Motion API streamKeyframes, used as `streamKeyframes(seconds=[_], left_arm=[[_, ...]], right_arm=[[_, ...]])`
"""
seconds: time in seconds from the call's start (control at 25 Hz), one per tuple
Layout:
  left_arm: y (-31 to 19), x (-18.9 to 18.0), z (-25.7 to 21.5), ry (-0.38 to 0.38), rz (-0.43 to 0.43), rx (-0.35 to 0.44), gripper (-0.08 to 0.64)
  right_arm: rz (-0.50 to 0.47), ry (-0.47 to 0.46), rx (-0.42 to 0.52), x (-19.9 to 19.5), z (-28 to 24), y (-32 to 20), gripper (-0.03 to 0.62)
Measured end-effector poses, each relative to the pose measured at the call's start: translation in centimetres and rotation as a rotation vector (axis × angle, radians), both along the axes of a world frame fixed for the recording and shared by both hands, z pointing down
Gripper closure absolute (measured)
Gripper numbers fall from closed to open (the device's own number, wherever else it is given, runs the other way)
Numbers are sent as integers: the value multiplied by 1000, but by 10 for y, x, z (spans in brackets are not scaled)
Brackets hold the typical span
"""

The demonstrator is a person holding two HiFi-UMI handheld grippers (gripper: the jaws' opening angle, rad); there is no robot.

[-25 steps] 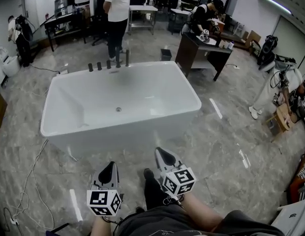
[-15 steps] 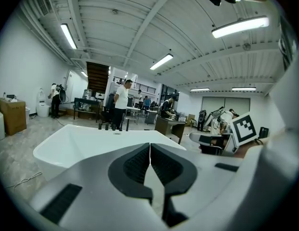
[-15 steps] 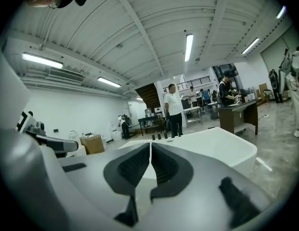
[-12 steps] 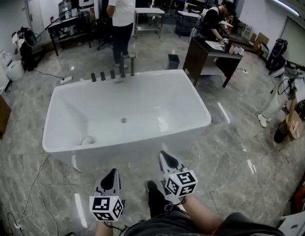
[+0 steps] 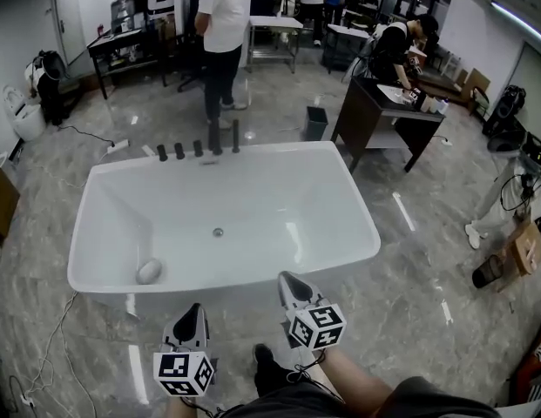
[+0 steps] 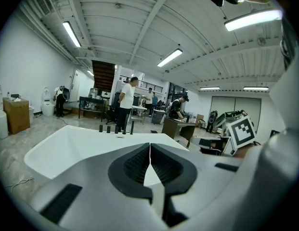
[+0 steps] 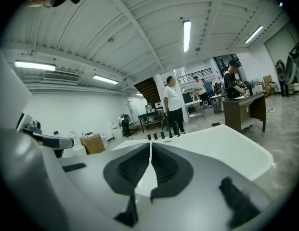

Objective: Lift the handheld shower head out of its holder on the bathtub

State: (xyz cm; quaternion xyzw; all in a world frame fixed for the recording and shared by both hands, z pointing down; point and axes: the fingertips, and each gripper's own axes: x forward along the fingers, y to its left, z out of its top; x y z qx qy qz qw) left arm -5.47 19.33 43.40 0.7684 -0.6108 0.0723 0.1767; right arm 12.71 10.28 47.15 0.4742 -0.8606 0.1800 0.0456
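A white bathtub (image 5: 96, 273) fills the middle of the head view. On its far rim stands a row of dark fittings (image 5: 199, 149). The two tallest posts (image 5: 235, 136) are at the right end; which one is the handheld shower head I cannot tell at this distance. My left gripper (image 5: 194, 308) is shut and empty, just short of the tub's near rim. My right gripper (image 5: 287, 278) is also shut and empty, its tips over the near rim. The fittings show far off in the left gripper view (image 6: 115, 128) and in the right gripper view (image 7: 163, 135), beyond the closed tips (image 6: 149, 146) (image 7: 150, 145).
A pale round object (image 5: 149, 271) lies in the tub's near left corner, and the drain (image 5: 218, 232) is at its middle. A person in a white shirt (image 5: 223, 24) stands behind the fittings. A dark desk (image 5: 388, 120) stands at the back right. Cables (image 5: 43, 355) lie on the floor at left.
I have come closer to the tub: its near rim now meets the gripper tips. Both grippers moved forward, still shut. The pale object in the tub has come into view.
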Motion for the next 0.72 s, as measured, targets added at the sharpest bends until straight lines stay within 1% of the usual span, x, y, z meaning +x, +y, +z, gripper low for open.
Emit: streamKeyframes(seconds=[0.2, 0.4, 0.56, 0.72], left_arm=[[-45, 15, -4, -23, 4, -6, 543], [-77, 21, -7, -31, -15, -1, 543], [-99, 22, -14, -38, -14, 10, 543], [-116, 12, -15, -45, -4, 17, 543]], right_arm=[[-10, -12, -10, 13, 1, -47, 565], [-9, -24, -11, 25, 3, -79, 565], [6, -34, -12, 30, 1, -99, 565], [15, -23, -21, 24, 5, -110, 565]])
